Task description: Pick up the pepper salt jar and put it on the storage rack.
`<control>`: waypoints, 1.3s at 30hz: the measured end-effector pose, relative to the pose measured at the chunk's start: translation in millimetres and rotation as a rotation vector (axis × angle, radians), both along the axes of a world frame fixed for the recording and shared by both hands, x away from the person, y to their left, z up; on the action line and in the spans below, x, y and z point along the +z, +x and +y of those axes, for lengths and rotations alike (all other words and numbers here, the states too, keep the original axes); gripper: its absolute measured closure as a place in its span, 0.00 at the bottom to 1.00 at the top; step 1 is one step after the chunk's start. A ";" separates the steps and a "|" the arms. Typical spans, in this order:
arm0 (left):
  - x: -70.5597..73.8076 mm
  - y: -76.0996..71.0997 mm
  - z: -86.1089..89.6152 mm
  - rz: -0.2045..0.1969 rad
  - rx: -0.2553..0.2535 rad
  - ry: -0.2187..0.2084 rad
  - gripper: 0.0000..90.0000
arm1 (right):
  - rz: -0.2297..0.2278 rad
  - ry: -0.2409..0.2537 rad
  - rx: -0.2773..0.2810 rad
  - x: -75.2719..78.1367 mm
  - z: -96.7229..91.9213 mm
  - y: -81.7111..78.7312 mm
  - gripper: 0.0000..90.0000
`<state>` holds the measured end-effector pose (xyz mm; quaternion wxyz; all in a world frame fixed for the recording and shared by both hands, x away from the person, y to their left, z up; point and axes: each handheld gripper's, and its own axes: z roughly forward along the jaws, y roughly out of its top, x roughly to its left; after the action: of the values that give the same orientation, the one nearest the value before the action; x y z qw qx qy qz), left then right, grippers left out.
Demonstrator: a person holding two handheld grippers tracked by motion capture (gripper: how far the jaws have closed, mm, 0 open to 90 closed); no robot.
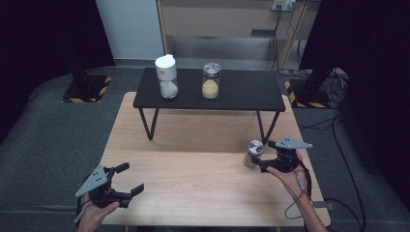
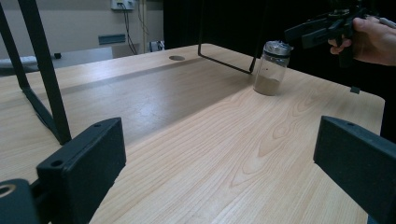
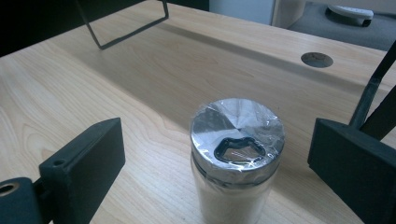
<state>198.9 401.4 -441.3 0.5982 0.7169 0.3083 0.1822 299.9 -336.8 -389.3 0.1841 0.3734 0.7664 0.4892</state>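
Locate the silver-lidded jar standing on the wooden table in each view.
High view: silver-lidded jar right of centre, just left of the right gripper.
Left gripper view: upper right, under that gripper.
Right gripper view: bottom centre, between the open jaws.
Shared landmark: the black rack's leg.

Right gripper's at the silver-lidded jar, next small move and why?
Probably lower the right gripper a little and close it on the jar. Its jaws stand open on either side of the jar and do not touch it, and they sit around lid height, so a grasp lower on the glass body looks safer. The jar stands upright on the wooden table; the left gripper is open and far off.
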 end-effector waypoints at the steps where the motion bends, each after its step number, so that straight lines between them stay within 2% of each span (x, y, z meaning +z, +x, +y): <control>1: 0.0 0.0 0.0 0.000 -0.001 0.000 0.01 | 0.002 -0.001 0.000 -0.8 0.4 1.4 0.05; 12: -0.1 0.1 0.0 -0.001 -0.001 0.000 0.01 | 0.023 -0.024 -0.018 -5.2 8.7 12.1 0.08; 26: -0.1 0.1 0.2 0.000 -0.001 0.000 0.01 | 0.022 -0.067 -0.025 -8.6 17.2 21.5 0.15; 39: -0.1 0.2 0.2 0.001 -0.002 -0.001 0.01 | 0.003 -0.097 -0.022 -14.4 20.8 21.1 0.33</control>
<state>199.0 401.6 -441.4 0.5987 0.7169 0.3079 0.1811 321.0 -316.0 -403.7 0.2061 0.3734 0.7853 0.4488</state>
